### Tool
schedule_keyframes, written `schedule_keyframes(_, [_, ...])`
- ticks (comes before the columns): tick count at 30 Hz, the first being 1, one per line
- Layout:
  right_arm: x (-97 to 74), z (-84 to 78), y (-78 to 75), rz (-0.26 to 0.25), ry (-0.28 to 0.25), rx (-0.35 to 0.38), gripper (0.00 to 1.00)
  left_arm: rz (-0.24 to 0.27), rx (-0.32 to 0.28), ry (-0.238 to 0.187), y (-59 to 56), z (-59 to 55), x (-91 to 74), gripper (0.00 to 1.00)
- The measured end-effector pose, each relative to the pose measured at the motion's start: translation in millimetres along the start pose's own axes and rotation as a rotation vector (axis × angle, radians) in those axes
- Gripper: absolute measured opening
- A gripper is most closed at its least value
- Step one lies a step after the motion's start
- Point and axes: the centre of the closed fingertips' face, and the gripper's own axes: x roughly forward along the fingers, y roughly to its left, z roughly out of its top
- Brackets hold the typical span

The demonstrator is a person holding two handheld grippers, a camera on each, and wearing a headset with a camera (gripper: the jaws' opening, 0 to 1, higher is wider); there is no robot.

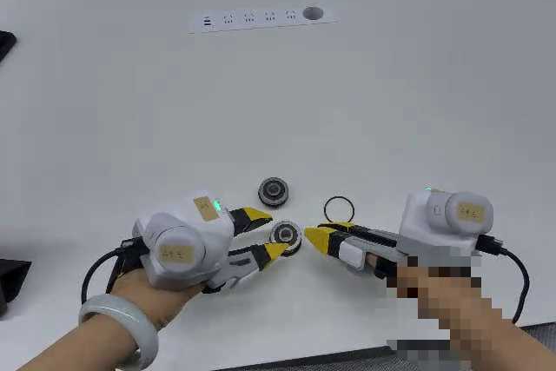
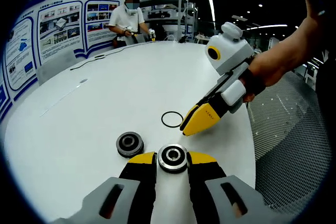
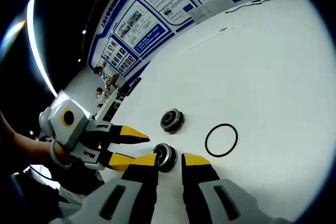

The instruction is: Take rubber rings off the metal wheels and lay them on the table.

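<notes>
Near the white desk's (image 1: pixel 391 110) front edge, the left tool (image 1: pixel 273 232) clamps a small dark-rimmed metal wheel (image 2: pixel 172 157), steadying it. The right tool (image 1: pixel 314 238), narrow and empty, points at it, probably to peel rubber. Just beyond lie a loose black rubber ring (image 1: pixel 339 209) and a second wheel (image 1: pixel 274 190).

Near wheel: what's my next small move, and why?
Probably ease the right tongs forward to pinch the rubber on the near wheel: the left tongs clamp it, and the right tips sit beside it, open. One ring already lies on the table.
</notes>
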Motion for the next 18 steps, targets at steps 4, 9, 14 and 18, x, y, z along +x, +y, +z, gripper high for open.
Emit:
schedule_keyframes(4, [-0.7,-0.9,-1.5,-0.002,-0.002,0.007,0.19,-0.01,0.011,0.012,-1.8,0.6,5.3,0.22])
schedule_keyframes(9, [-0.2,-1.8,-0.5,0.005,-0.006,0.025,0.18,-0.022,0.03,0.031,-3.9,-1.6,10.3,0.2])
schedule_keyframes(14, [2.1,-4.0,2.1,0.015,-0.002,0.033,0.18,-0.025,0.036,0.054,-2.6,-5.4,12.9,0.19])
schedule_keyframes(18, [3.8,-4.5,4.3,0.022,-0.001,0.037,0.18,-0.029,0.042,0.064,-2.9,-7.2,13.6,0.18])
